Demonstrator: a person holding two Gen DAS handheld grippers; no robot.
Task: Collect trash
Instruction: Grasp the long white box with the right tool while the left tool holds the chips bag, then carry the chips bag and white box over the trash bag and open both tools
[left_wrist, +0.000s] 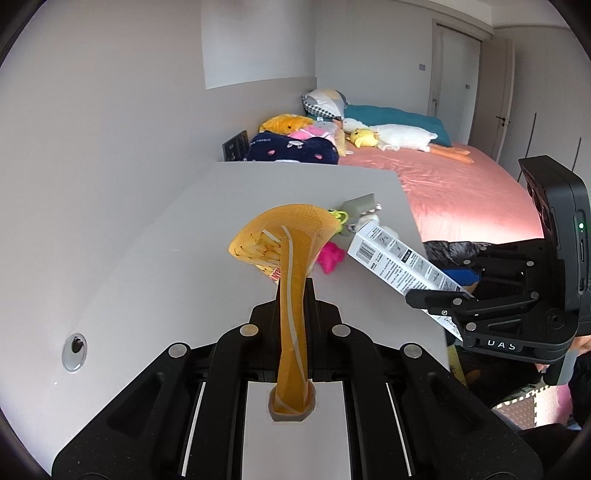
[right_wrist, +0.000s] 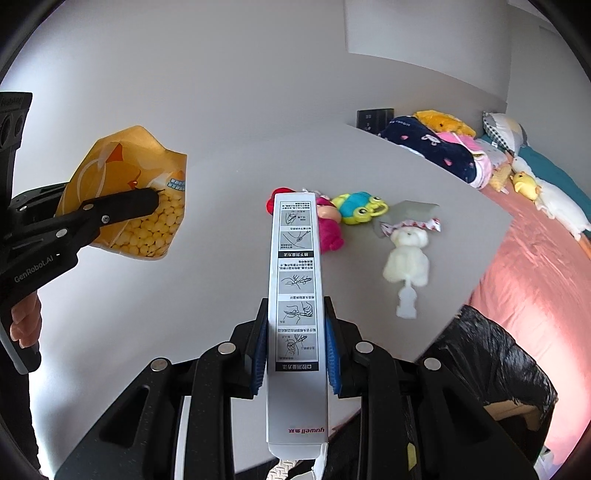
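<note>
My left gripper (left_wrist: 293, 291) is shut on an orange snack bag (left_wrist: 288, 236) and holds it above the white table (left_wrist: 147, 266). The bag also shows in the right wrist view (right_wrist: 136, 192), pinched by the left gripper (right_wrist: 155, 201). My right gripper (right_wrist: 295, 332) is shut on a long white box (right_wrist: 295, 288) with printed instructions, held above the table's front edge. The box shows in the left wrist view (left_wrist: 399, 266), with the right gripper (left_wrist: 439, 299) on it. A black trash bag (right_wrist: 491, 365) stands open below the table's right corner.
On the table lie a pink plush toy (right_wrist: 330, 229), a green and blue frog toy (right_wrist: 360, 207), a white plush toy (right_wrist: 406, 254) and a small crumpled wrapper (right_wrist: 413, 218). A pink bed (left_wrist: 461, 195) with pillows and stuffed animals (left_wrist: 388, 136) lies beyond.
</note>
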